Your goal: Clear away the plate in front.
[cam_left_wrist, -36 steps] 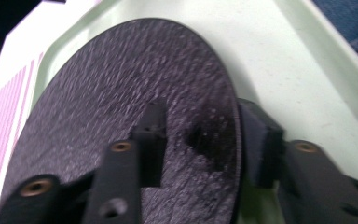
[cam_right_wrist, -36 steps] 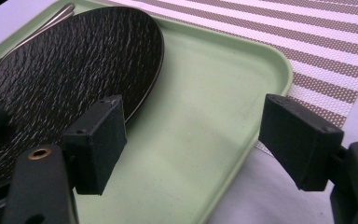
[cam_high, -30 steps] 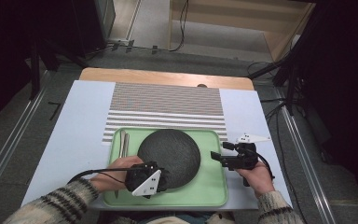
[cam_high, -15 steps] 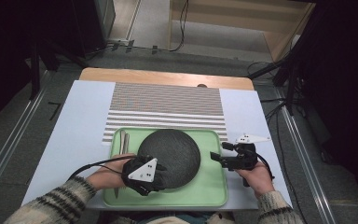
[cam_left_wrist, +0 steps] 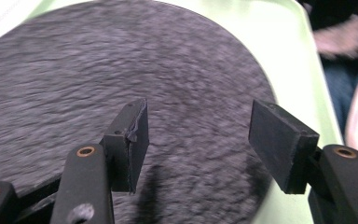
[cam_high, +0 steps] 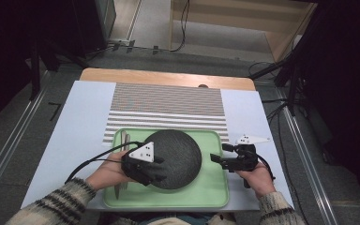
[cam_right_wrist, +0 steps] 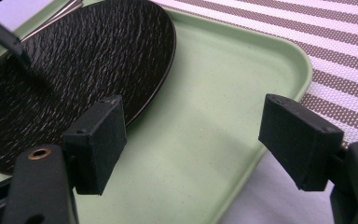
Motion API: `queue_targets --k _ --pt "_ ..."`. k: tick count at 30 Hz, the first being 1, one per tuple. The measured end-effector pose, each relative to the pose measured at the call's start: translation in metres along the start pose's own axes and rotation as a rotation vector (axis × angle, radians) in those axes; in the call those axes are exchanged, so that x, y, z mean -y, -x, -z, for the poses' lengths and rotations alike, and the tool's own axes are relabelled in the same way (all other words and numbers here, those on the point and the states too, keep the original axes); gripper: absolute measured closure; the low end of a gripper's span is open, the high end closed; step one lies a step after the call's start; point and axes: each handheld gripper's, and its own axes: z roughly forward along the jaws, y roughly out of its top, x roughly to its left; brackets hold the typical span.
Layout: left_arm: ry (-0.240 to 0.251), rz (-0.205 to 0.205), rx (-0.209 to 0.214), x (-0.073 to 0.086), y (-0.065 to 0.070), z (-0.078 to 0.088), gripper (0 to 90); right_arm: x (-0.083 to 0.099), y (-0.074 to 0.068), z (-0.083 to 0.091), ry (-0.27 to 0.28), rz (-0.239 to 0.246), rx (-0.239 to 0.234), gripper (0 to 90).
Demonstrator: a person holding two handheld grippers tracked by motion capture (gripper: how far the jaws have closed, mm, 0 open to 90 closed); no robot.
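On the white worktop (cam_high: pixel 75 122), a pale green plastic tray (cam_high: pixel 211 187) carries a round, dark, rough-textured slate plate (cam_high: pixel 180 150). The left hand-held gripper (cam_left_wrist: pixel 198 140), jaws apart, hovers over its near-left part; ideally it would slide to the rim for a flat, firm grip. The right hand-held gripper (cam_right_wrist: pixel 193 140) gapes at the tray's right rim.

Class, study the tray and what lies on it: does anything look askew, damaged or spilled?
Nothing stands out. The dark plate lies flat and whole on the green tray, cutlery along its left edge; no spills.
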Motion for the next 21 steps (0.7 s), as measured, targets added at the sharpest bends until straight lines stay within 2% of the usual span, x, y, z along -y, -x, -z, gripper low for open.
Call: queue_targets --k 5,9,14,21 --pt "-0.007 0.133 -0.047 -0.002 -0.011 0.001 38.6 0.000 -0.001 -0.001 0.000 0.009 -0.004 20.9" --pt "-0.016 0.215 -0.086 -0.002 -0.018 0.002 38.5 0.000 -0.003 -0.001 -0.004 0.008 -0.010 20.9" --pt "-0.015 0.269 -0.123 -0.003 -0.026 0.009 34.7 0.000 -0.004 -0.003 -0.004 0.018 -0.022 20.9" --pt "0.035 0.377 -0.173 0.002 -0.036 0.022 34.0 0.000 -0.005 -0.003 -0.010 0.028 -0.030 20.9"
